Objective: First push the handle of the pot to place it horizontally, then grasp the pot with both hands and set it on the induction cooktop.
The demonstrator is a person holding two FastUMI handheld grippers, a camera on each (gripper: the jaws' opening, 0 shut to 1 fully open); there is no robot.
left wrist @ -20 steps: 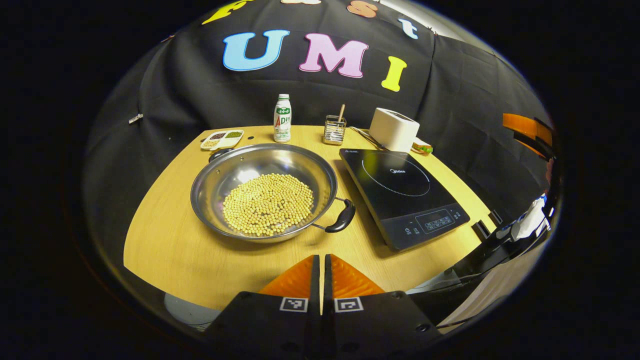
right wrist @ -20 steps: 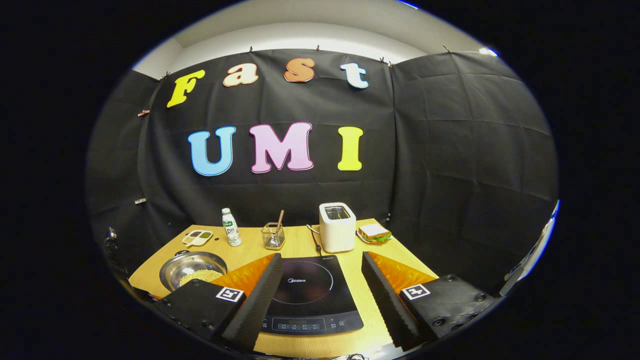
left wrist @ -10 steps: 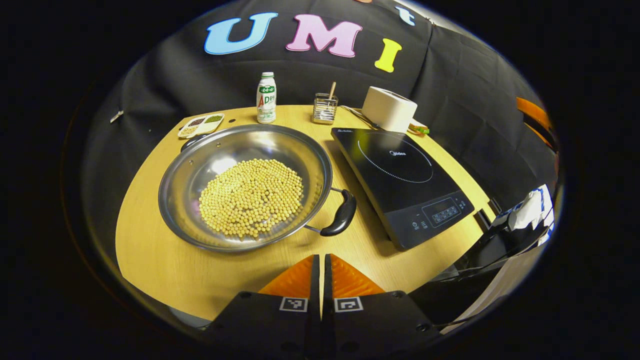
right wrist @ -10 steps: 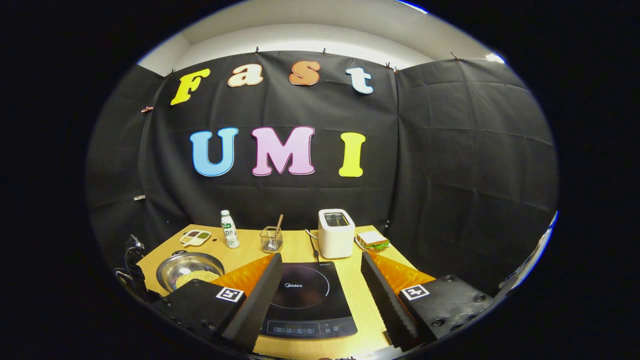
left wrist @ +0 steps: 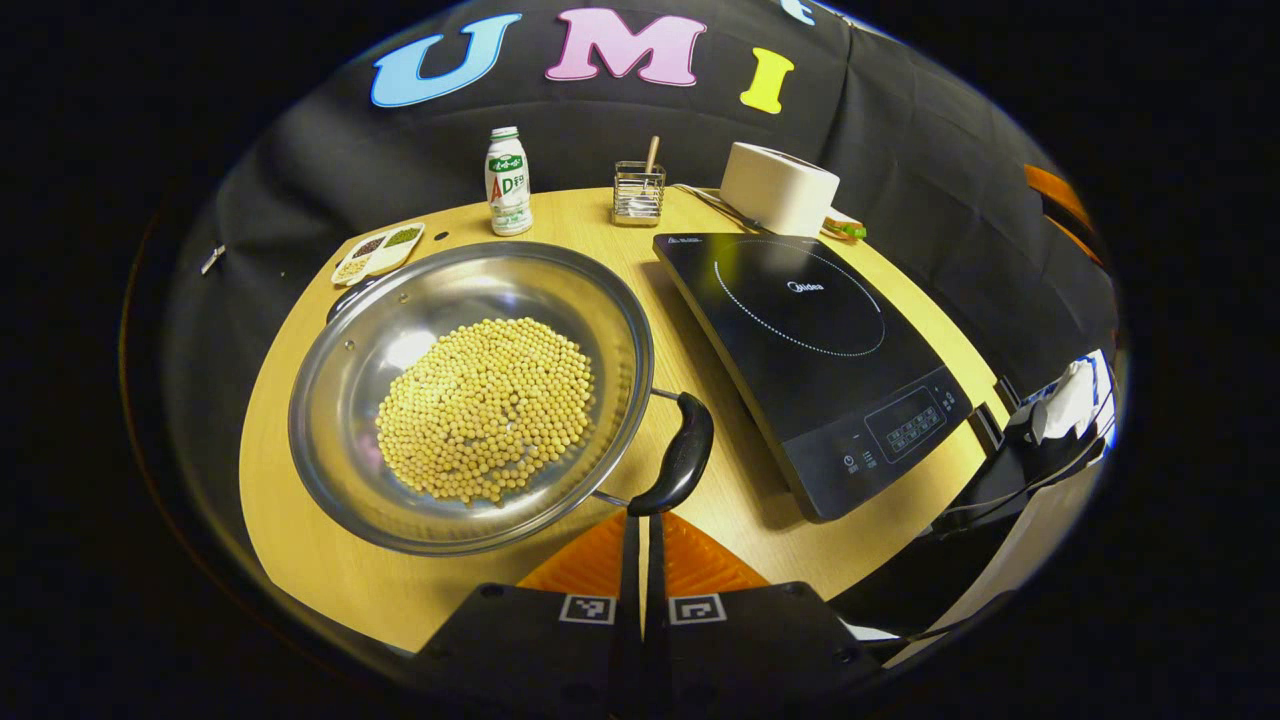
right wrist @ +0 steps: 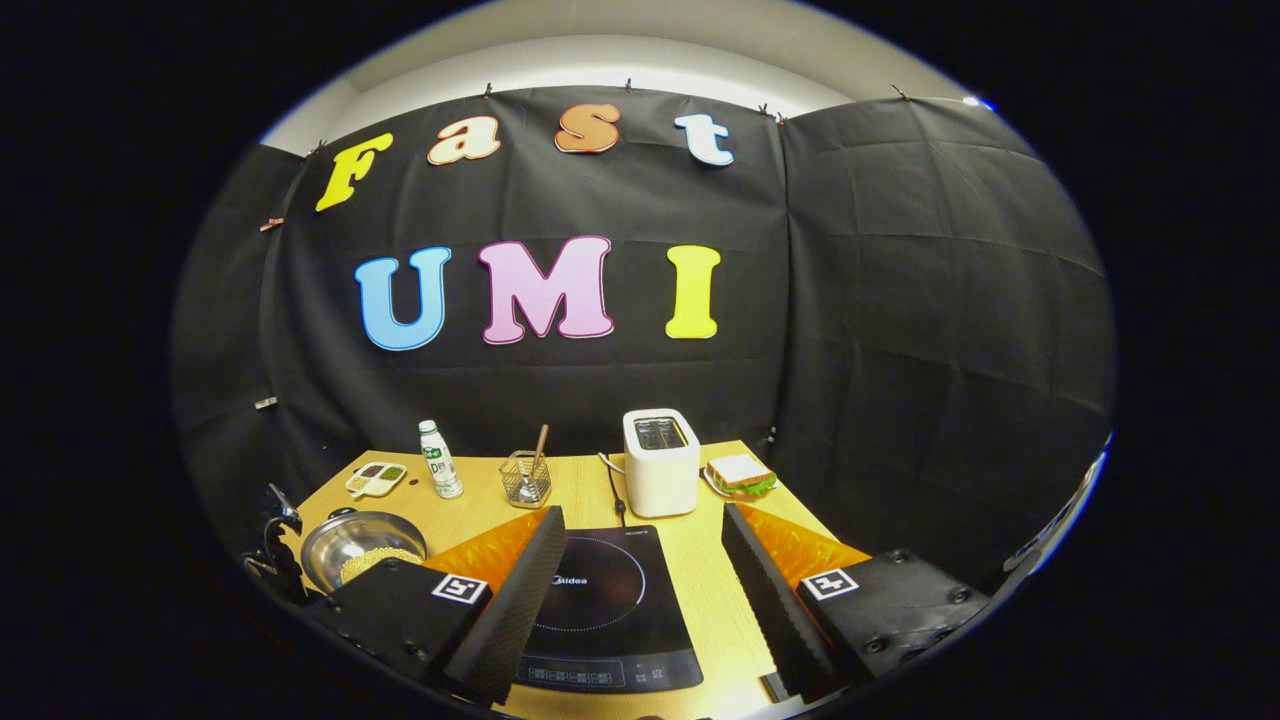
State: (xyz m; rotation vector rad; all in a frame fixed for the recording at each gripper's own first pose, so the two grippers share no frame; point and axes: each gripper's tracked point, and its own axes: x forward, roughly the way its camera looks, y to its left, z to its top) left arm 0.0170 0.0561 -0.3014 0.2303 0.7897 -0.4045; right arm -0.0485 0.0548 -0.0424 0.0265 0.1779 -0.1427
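Left gripper view: the left hand-held gripper (left wrist: 641,520), fingers pressed together, noses at the black handle (left wrist: 680,455) of the wide steel pot of soybeans (left wrist: 470,395); it looks heavy and slick-rimmed, so the handles seem the safest hold. The right hand-held gripper (right wrist: 640,580) hangs wide open above the black induction cooktop (right wrist: 600,610).

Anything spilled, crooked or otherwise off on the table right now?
No spills: the yellow beans all sit inside the round steel pot. Only its black handle is off, angled toward the table's front edge, by the shut left claw, not level with the black induction cooktop.

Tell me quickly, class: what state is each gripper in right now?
Left gripper: shut, holding nothing, tips at the pot handle.
Right gripper: open, empty, above the cooktop.
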